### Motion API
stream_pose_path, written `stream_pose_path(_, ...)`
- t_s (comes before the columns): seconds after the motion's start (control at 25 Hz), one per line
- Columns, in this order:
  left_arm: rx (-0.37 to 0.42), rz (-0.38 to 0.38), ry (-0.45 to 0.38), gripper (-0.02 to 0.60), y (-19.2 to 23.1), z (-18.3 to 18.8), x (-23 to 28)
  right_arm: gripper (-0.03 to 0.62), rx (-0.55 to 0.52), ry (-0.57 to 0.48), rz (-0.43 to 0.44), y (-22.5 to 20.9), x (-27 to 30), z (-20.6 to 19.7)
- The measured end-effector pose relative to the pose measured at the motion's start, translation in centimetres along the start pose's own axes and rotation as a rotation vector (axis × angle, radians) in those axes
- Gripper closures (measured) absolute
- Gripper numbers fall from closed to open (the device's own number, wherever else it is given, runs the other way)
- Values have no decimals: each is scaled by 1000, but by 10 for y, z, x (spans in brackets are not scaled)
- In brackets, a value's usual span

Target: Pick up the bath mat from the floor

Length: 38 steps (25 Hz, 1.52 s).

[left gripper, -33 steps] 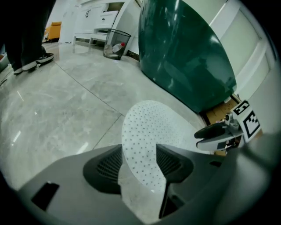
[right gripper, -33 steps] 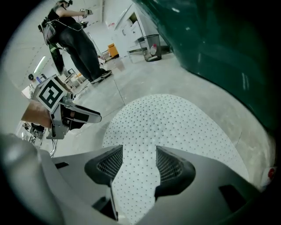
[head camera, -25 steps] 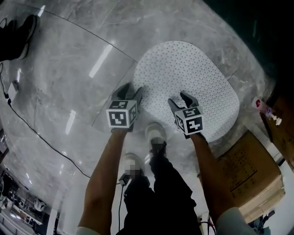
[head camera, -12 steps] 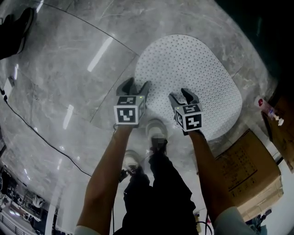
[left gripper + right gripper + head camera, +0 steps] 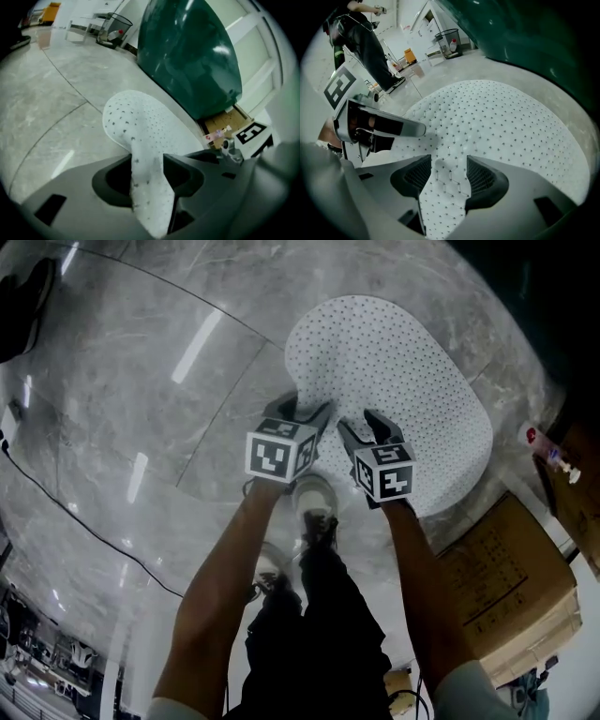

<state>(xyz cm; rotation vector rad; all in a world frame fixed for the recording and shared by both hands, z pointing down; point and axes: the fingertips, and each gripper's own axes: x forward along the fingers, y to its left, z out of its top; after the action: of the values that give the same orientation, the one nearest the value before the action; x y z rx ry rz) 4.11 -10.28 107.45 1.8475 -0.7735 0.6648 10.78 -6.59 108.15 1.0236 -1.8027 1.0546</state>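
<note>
Head cam high, steeply down; two hand-held cams low, close-up; shared: bath mat (image 5: 394, 381), prob. floor (image 5: 141, 381) too.

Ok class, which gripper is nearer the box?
Right. The right gripper holds the mat's near edge on the side of the box. The left gripper, jaws closing on the mat, is beyond it, farther from the box.

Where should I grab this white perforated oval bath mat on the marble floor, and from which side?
Grip the near rim of the white perforated oval bath mat, coming from that side and pinching up a fold. It lies flat and thin, so only the rim offers purchase. The left tool is closing its jaws on that rim; the right tool pinches it too.
</note>
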Motion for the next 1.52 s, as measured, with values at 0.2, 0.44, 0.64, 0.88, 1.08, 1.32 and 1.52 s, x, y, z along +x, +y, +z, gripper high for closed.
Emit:
stream_pose_path(0.2,-38,-7,11,531,-15,8,11,365,7,9,-3,-7,-13,-7)
stream_pose_path(0.44,-22,-42,9,543,-36,19,-21,365,9,13,-37,-4,-58,-2)
stream_pose_path(0.64,10,-55,34,545,-86,36,-61,372,30,7,-76,1,-123,18)
stream_pose_path(0.88,-11,-5,28,545,-120,62,-126,410,29,-17,-115,0,-205,52)
stream_pose_path(1.08,2,45,27,545,-140,89,-189,410,31,-52,-111,11,-271,82)
stream_pose_path(1.32,0,47,-49,545,-171,123,-268,410,-1,-124,-113,35,-343,116)
stream_pose_path(1.52,4,47,-138,545,-207,142,-348,458,-30,-195,-137,58,-420,140)
